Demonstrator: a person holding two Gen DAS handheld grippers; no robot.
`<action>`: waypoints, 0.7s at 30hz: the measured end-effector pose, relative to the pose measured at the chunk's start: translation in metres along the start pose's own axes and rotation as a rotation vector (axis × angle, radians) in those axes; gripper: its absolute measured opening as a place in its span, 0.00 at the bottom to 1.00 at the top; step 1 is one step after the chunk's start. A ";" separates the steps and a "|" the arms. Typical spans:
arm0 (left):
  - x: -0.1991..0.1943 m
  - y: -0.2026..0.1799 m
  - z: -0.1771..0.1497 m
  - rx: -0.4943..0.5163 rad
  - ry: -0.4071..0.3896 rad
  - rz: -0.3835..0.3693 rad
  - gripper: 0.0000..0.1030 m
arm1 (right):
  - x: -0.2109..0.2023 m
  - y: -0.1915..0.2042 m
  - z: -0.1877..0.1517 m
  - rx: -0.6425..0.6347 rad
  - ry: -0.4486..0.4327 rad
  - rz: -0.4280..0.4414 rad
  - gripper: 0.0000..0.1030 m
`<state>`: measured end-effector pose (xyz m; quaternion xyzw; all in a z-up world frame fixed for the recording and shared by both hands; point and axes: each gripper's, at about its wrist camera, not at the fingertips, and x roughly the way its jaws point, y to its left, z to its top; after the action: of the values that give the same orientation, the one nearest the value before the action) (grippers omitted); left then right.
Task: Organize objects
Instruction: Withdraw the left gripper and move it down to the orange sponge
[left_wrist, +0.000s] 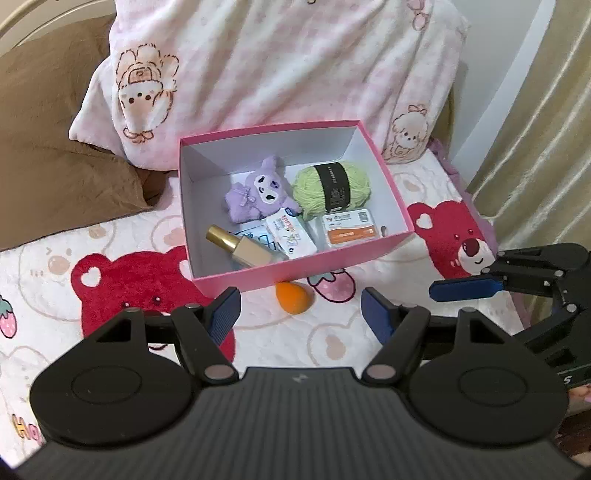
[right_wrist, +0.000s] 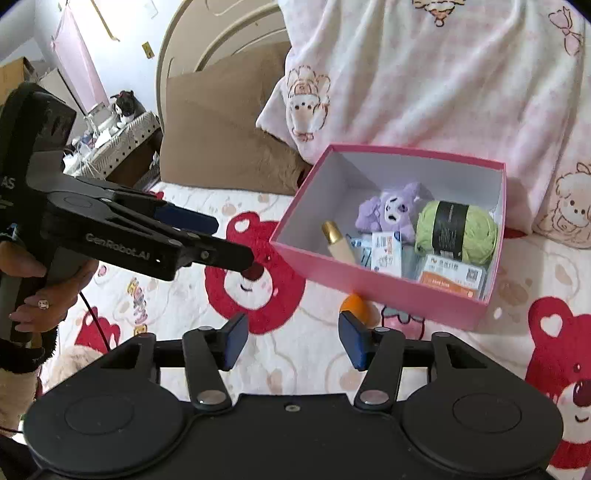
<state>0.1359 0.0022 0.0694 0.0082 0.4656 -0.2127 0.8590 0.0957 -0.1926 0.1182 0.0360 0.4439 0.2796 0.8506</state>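
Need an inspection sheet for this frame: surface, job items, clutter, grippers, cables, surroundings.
Surface: bed cover with red bear print.
Job's things: pink box open, holding purple plush, green yarn, gold-capped bottle, white packet, orange-labelled pack; orange sponge lies outside, by the box's near wall.
Clutter: nothing seen.
Grippers: left gripper open, empty; right gripper open, empty, near the sponge.
Cables: black lead below the left hand.
Surroundings: pink blanket, brown pillow, curtain, cluttered side table.
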 end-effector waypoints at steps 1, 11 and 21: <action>0.002 -0.001 -0.004 0.001 -0.006 -0.002 0.69 | 0.000 0.002 -0.004 -0.010 0.001 -0.008 0.59; 0.059 0.018 -0.040 -0.112 0.017 -0.028 0.70 | 0.041 0.002 -0.034 -0.096 0.007 -0.031 0.70; 0.109 0.044 -0.063 -0.185 -0.032 -0.015 0.70 | 0.111 -0.010 -0.044 -0.169 0.001 -0.107 0.70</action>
<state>0.1538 0.0169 -0.0624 -0.0780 0.4693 -0.1754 0.8619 0.1160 -0.1530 0.0063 -0.0596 0.4203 0.2702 0.8642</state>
